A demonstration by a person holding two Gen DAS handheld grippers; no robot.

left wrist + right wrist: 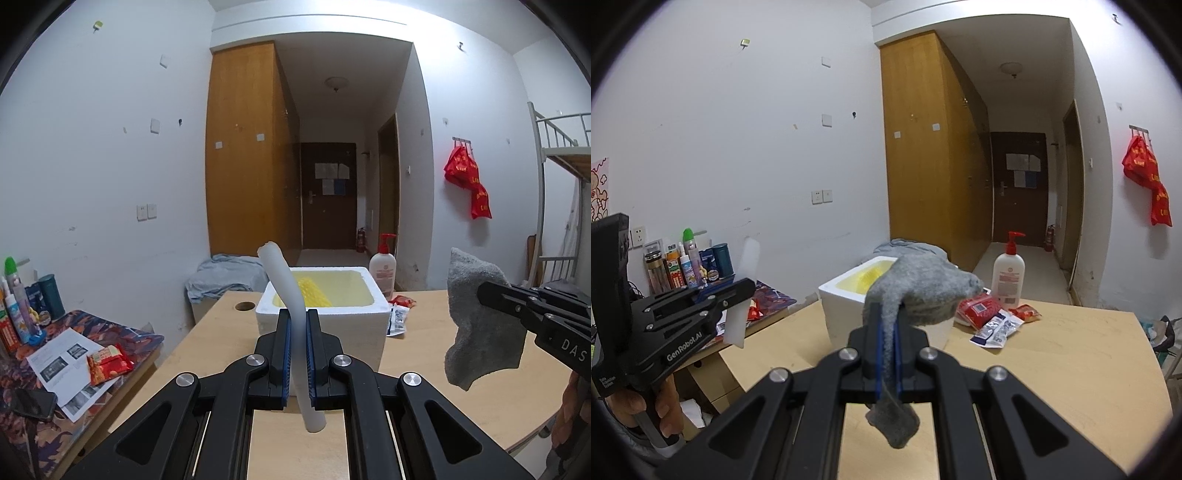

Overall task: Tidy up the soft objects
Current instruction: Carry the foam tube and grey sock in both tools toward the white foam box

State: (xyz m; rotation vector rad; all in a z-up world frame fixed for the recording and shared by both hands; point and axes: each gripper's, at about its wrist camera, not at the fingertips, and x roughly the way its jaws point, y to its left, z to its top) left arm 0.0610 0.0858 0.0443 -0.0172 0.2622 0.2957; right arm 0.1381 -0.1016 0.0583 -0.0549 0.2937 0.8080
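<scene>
My left gripper (297, 321) is shut on a white foam strip (284, 291) that stands up between its pads, just in front of the white foam box (325, 332). The box holds a yellow spiky soft thing (314, 291). My right gripper (888, 314) is shut on a grey cloth (923, 291), held in the air to the right of the box; the cloth also shows in the left wrist view (476, 325). The left gripper with the strip (740, 291) shows at the left of the right wrist view. The box (846, 314) stands on the wooden table (1052, 362).
A lotion pump bottle (1008, 277) and red and white snack packets (990, 317) lie behind the box. A side table at the left (74, 354) carries bottles, papers, a red packet and a phone. A blue-grey cloth heap (225, 277) lies past the table's far edge.
</scene>
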